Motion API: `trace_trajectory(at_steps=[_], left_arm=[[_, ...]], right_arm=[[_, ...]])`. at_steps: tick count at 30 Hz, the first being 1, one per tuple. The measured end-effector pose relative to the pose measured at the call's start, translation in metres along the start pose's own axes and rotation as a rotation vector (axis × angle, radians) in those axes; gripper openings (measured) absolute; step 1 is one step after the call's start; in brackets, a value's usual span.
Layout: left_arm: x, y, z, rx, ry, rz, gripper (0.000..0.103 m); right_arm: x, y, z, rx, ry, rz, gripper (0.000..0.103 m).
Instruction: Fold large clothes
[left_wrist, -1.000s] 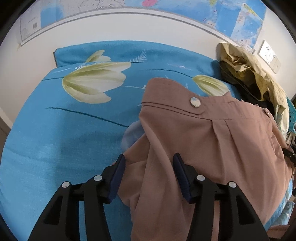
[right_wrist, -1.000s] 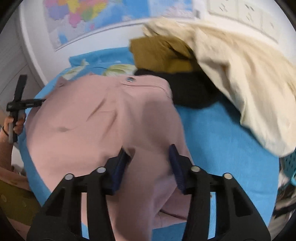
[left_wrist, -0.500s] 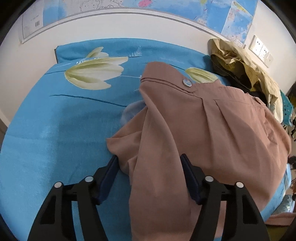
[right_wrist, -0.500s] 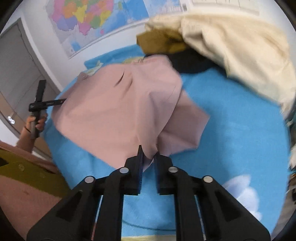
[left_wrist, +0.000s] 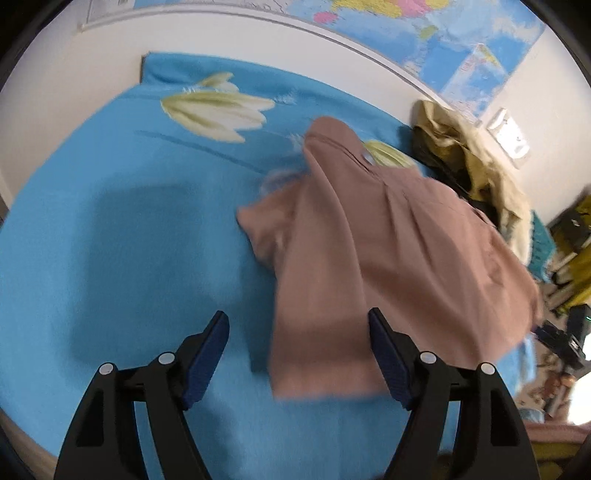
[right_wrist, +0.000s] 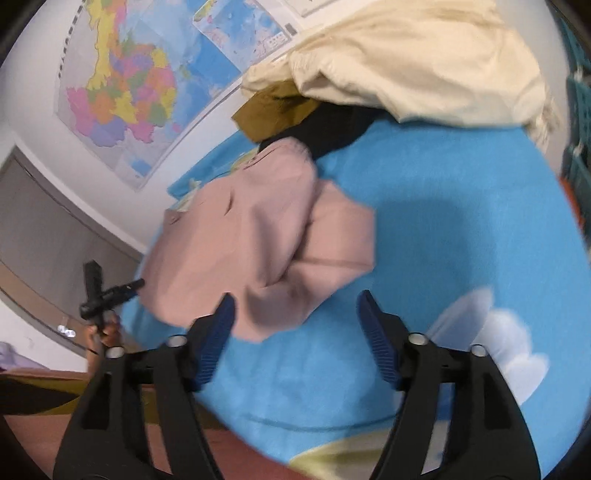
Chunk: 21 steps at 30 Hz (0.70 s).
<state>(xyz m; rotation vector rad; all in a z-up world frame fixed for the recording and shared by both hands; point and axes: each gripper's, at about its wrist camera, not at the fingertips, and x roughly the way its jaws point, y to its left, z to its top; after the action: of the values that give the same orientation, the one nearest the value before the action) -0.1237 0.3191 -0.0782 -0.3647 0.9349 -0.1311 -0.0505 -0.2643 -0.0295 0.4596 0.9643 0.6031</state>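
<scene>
Both grippers have let go of the pink garment (left_wrist: 388, 251) and pulled back from it since the earlier pictures. The left gripper (left_wrist: 297, 354) and the right gripper (right_wrist: 295, 332) have their jaws wide and still opening, with only loose cloth edges between them and nothing pressed. The garment lies bunched on the blue bedsheet (left_wrist: 129, 258), near the pile of other clothes (right_wrist: 406, 62). It looks light, soft and limp, so it is probably best taken at a corner or at the hem. Only the right wrist view shows the person's hand (right_wrist: 107, 328) carrying the left gripper; only the left view shows the button (left_wrist: 368, 158).
</scene>
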Motion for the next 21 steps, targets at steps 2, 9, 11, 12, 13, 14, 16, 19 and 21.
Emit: trace_trajectory(at_steps=[2,9,11,12,13,14,16,19,21], left_arm=[[-0.003,-0.005,-0.013,0.008,0.02,-0.041,0.073],[0.003,-0.03,-0.046,0.037,0.088,-0.164,0.077],[0.005,-0.038,-0.05,0.049,0.09,-0.171,0.081],[0.006,-0.041,-0.051,0.054,0.094,-0.176,0.082],[0.008,-0.045,-0.052,0.054,0.1,-0.2,0.084],[0.012,-0.047,-0.05,0.046,0.105,-0.221,0.088],[0.019,-0.055,-0.046,0.042,0.097,-0.241,0.096],[0.028,-0.061,-0.037,0.014,0.069,-0.245,0.096],[0.032,-0.059,-0.031,-0.023,0.053,-0.275,0.096]], right_arm=[[0.004,0.004,-0.007,0.014,0.023,0.06,0.086],[0.039,0.022,-0.008,0.022,0.11,0.058,0.087],[0.05,0.022,-0.008,0.029,0.127,0.015,0.087],[0.055,0.022,-0.007,0.037,0.129,0.008,0.088],[0.057,0.022,-0.005,0.039,0.115,0.015,0.088],[0.061,0.023,-0.002,0.041,0.11,0.02,0.088],[0.067,0.023,0.004,0.052,0.093,0.022,0.089],[0.073,0.023,0.009,0.078,0.069,0.032,0.092],[0.077,0.023,0.011,0.085,0.055,0.034,0.093]])
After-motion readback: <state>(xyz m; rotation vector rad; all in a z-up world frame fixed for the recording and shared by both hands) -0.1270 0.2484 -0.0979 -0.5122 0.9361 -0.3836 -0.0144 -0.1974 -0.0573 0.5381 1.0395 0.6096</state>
